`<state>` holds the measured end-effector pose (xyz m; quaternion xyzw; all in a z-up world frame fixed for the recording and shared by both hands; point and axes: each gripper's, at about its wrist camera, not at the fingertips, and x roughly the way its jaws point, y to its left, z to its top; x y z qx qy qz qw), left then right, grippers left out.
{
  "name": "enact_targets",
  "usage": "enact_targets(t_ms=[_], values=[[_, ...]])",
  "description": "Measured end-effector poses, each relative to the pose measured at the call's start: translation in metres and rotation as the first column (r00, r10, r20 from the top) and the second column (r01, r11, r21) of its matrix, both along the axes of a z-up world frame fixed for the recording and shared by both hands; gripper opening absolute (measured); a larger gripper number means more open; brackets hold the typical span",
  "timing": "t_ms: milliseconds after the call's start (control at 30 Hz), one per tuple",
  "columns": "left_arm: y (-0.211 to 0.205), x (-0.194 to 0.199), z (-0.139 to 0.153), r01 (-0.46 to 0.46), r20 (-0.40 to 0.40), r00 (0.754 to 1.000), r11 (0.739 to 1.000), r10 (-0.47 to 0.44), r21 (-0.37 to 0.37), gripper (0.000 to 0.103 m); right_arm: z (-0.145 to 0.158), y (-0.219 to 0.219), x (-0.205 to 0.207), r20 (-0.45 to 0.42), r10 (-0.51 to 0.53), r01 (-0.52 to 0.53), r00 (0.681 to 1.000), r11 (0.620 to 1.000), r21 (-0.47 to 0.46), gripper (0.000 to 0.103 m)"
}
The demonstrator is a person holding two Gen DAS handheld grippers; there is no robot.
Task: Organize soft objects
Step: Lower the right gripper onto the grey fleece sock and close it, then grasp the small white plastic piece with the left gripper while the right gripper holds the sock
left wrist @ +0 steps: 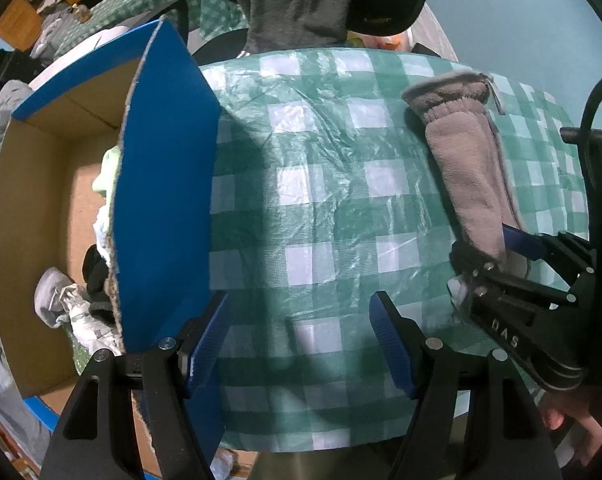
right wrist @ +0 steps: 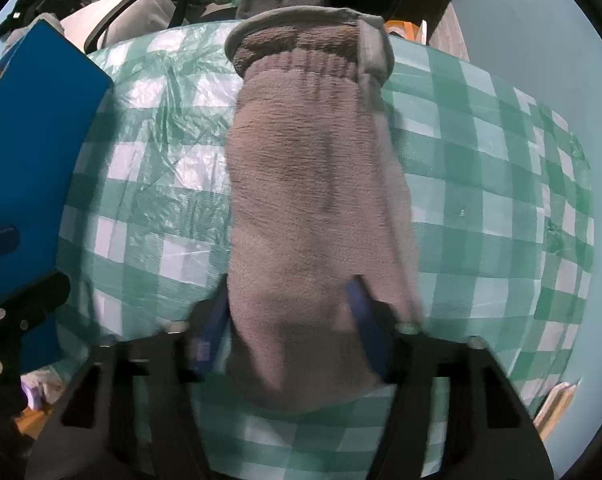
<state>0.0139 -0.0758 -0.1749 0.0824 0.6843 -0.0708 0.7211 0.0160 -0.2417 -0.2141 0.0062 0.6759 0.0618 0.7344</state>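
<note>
Two tongs over checked worktop (left wrist: 321, 200): right tongs (right wrist: 289, 332) clamp grey fleece mitten (right wrist: 313, 200) lying on cloth; left tongs (left wrist: 301, 344) gape w/ nothing between, beside blue box (left wrist: 165, 200).

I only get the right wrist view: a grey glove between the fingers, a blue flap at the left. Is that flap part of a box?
Observer: Yes, an open cardboard box, blue outside, left of the checked tablecloth.
Operator: Anything inside?
Observer: Soft items: a pale green cloth, a black piece and a grey-white piece.
Operator: And the left gripper?
Observer: The left gripper is open and empty over the cloth, beside the box's flap.
</note>
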Motion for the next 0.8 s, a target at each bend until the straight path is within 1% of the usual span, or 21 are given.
enact_targets(t_ms=[33,67,167,333,367,533,700,800], values=[[0.000,0.000,0.000,0.000,-0.001,1.000,1.000,0.000,-0.001,0.072,0.002,-0.002,-0.001,0.003,0.002,-0.002,1.000,1.000,0.008,0.028],[-0.001,0.000,0.000,0.001,-0.003,1.000,1.000,-0.001,0.000,0.072,0.004,-0.003,-0.001,0.008,0.005,-0.005,1.000,1.000,0.007,0.021],[-0.003,0.003,-0.002,-0.003,-0.006,1.000,1.000,0.003,-0.001,0.072,0.012,-0.011,-0.004,0.029,0.000,-0.001,1.000,0.999,0.037,0.014],[-0.003,0.007,0.000,-0.016,-0.008,1.000,1.000,0.016,-0.011,0.072,0.035,-0.028,-0.013,0.097,-0.014,0.004,0.995,0.995,0.103,0.014],[-0.004,0.007,0.000,-0.016,-0.007,1.000,1.000,0.016,-0.013,0.072,0.037,-0.026,-0.014,0.104,-0.022,0.010,0.994,0.994,0.112,0.014],[-0.010,0.007,0.000,-0.013,-0.012,1.000,1.000,0.012,-0.018,0.072,0.054,-0.047,-0.020,0.134,-0.079,0.058,0.988,0.986,0.157,0.014],[-0.024,0.003,-0.002,0.001,-0.029,1.000,0.999,-0.002,-0.036,0.072,0.066,-0.063,-0.024,0.156,-0.125,0.100,0.980,0.982,0.158,0.014],[-0.036,0.000,-0.004,0.011,-0.043,0.999,0.999,-0.013,-0.047,0.072,0.068,-0.071,-0.029,0.169,-0.134,0.113,0.977,0.985,0.127,0.014]])
